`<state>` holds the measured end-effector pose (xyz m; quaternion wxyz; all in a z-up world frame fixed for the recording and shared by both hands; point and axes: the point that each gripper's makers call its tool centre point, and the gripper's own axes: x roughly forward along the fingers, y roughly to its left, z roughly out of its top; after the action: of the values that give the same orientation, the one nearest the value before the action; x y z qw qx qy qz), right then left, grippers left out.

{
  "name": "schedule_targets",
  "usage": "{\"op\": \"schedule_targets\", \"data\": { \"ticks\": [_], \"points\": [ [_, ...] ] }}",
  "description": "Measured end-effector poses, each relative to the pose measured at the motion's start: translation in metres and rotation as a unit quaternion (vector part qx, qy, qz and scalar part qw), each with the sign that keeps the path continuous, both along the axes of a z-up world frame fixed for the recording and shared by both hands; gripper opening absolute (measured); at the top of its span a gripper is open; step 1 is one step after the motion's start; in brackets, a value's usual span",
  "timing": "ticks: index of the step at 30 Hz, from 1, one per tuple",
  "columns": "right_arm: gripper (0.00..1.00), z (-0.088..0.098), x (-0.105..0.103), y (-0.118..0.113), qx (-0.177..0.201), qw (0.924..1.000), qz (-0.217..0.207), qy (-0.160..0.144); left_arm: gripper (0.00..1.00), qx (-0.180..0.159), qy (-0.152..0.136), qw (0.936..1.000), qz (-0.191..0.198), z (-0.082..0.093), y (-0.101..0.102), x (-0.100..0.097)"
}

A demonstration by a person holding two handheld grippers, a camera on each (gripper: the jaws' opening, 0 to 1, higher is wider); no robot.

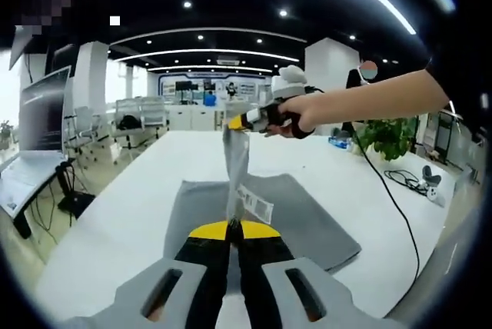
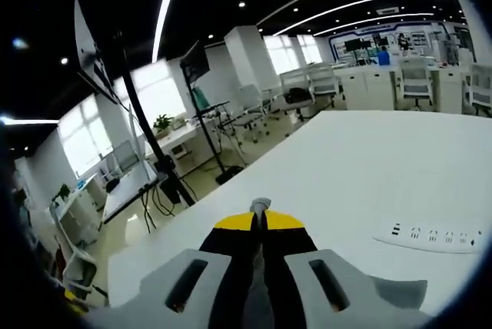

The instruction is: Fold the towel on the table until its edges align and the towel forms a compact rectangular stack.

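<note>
We see the white worktop point(image 1: 138, 198) w/ the grey towel point(image 1: 300, 214) spread on it, one edge pulled up into a taut strip btwn both claws. Left claw point(image 1: 233, 227) is pressed together, pinching the towel near its white label point(image 1: 255, 204). Right claw point(image 1: 244, 120), held by a hand point(image 1: 301, 114) above the worktop, grips the strip's upper end. In the right gripper view, right claw point(image 2: 260, 207) is pinched on grey cloth; white power strip point(image 2: 432, 234) lies nearby.

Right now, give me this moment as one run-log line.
left gripper: shut on towel edge | right gripper: shut on towel, lifted | towel: partly raised off white table | fold: unfinished
</note>
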<state>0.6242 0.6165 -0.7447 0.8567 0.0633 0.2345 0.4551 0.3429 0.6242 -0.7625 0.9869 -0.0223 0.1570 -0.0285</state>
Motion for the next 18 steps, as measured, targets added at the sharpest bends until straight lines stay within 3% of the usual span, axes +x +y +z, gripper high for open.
{"op": "schedule_targets", "data": {
  "ticks": [3, 11, 18],
  "points": [
    [0.01, -0.011, 0.000, 0.005, -0.023, 0.9996, 0.007, -0.017, 0.03, -0.006, 0.005, 1.0000, 0.003, -0.006, 0.003, -0.001],
    [0.01, -0.024, 0.001, 0.026, -0.030, 0.9993, 0.013, -0.019, 0.04, -0.013, 0.020, 0.9996, 0.015, -0.025, 0.022, 0.000],
    [0.01, -0.040, 0.004, 0.044, -0.058, 0.9973, 0.021, -0.040, 0.04, -0.023, 0.035, 0.9987, 0.028, -0.042, 0.035, -0.003]
  ]
}}
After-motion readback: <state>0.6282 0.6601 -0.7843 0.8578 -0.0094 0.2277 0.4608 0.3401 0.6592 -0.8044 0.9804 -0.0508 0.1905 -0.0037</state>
